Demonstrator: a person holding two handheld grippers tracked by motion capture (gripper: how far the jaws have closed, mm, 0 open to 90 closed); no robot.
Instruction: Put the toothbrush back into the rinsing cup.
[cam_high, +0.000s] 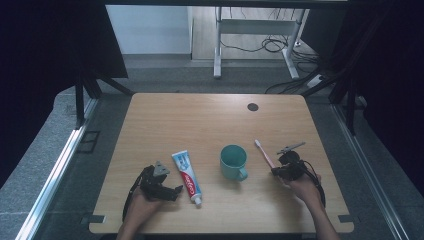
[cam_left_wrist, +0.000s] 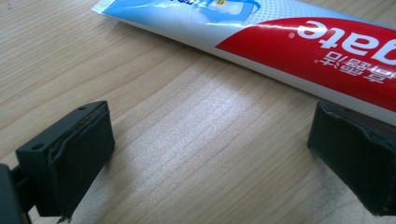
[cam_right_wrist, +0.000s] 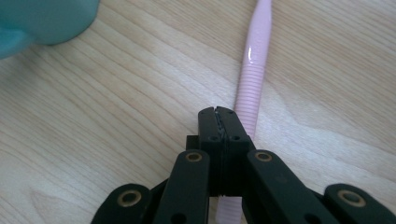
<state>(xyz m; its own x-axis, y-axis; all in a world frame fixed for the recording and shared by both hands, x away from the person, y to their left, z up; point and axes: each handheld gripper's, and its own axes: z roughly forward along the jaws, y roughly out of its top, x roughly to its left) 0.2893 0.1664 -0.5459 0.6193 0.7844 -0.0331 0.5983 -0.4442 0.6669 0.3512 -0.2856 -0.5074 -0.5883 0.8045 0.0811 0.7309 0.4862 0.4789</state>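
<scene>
The right hand-held gripper (cam_right_wrist: 220, 116) has its jaws pressed shut with nothing between them, low over the pink toothbrush (cam_right_wrist: 254, 70) near the surface's (cam_high: 210, 120) right edge. To pick the toothbrush up, it should open first, then squeeze the ridged handle. The left hand-held gripper (cam_left_wrist: 210, 154) rests wide open just beside the toothpaste tube (cam_left_wrist: 299, 51), near the front edge.

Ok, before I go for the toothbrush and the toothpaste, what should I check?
1. Right gripper open for the toothbrush: not ok, jaws shut pad to pad, brush lies just beside them.
2. Left gripper open: ok, bare wood between the jaws.
3. Toothpaste between the left jaws: not ok, it lies just ahead of them.
4. Mug upright, mouth free: ok.
</scene>
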